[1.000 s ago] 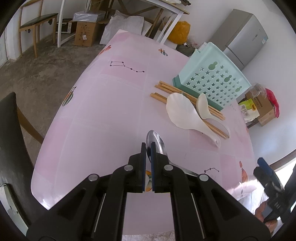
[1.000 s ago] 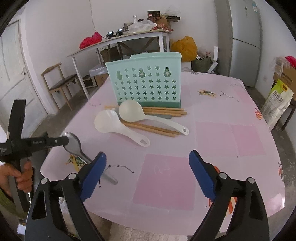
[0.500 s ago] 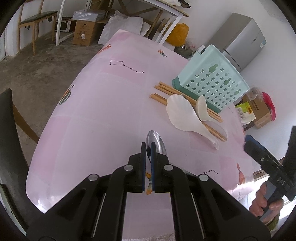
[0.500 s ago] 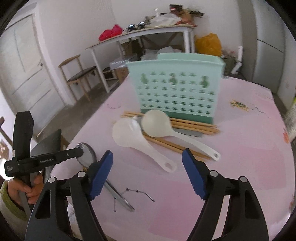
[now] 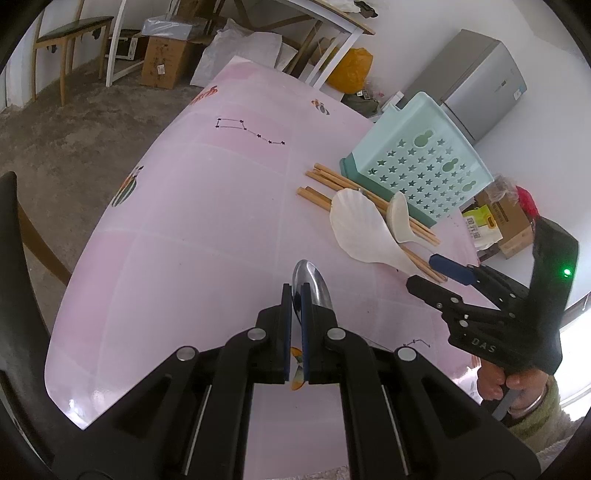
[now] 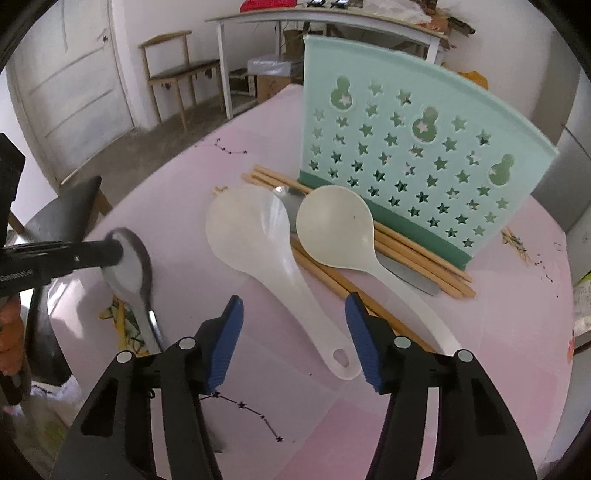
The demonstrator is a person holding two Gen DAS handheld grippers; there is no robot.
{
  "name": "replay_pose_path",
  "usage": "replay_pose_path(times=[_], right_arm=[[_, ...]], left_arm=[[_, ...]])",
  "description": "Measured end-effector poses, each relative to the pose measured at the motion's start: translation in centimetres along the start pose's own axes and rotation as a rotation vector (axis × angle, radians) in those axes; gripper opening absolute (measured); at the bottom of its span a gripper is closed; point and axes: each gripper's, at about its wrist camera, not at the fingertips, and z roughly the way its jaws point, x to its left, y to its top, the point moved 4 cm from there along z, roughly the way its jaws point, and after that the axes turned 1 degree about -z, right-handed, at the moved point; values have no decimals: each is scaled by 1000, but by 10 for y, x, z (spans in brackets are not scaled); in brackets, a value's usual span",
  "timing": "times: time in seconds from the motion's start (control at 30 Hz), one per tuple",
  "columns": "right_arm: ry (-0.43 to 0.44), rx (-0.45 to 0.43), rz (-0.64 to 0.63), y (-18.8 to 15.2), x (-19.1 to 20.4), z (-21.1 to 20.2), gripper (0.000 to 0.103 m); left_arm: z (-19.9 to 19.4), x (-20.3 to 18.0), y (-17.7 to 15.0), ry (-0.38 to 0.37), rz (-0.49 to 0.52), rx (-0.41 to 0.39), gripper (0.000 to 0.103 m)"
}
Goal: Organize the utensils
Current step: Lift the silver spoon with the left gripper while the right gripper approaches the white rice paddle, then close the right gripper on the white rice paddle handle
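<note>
My left gripper (image 5: 295, 295) is shut on the bowl of a metal spoon (image 5: 310, 284), also seen in the right wrist view (image 6: 129, 258). My right gripper (image 6: 291, 332) is open, low over the handle of a white rice paddle (image 6: 258, 236), with a white ladle (image 6: 340, 229) beside it. Both lie on wooden chopsticks (image 6: 406, 254) in front of a mint-green utensil holder (image 6: 410, 155). In the left wrist view I see the holder (image 5: 417, 162), paddle (image 5: 358, 225), ladle (image 5: 400, 218) and the right gripper (image 5: 443, 273).
The table (image 5: 207, 221) has a pink cloth with printed patterns. A second metal utensil (image 6: 410, 277) lies under the chopsticks. A black chair (image 6: 62, 221) stands at the table's left edge. A fridge (image 5: 476, 81), boxes (image 5: 162, 59) and another table (image 6: 332, 18) stand behind.
My right gripper has moved forward and down toward the paddle and ladle, and now shows large in the left wrist view. My left gripper still holds the spoon in place.
</note>
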Motion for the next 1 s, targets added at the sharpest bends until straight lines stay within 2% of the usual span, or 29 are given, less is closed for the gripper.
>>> replay_pose_path(times=[0.3, 0.7, 0.9, 1.0], right_arm=[[15, 72, -37, -6, -6, 15, 47], [10, 68, -102, 0, 0, 21, 38], [12, 65, -147, 2, 11, 23, 26], [3, 59, -180, 1, 16, 21, 23]], left_arm=[[0, 3, 0, -9, -10, 5, 3], [-1, 2, -1, -6, -13, 7, 3], [-1, 4, -1, -6, -19, 7, 3], [-1, 4, -1, -6, -20, 7, 3]])
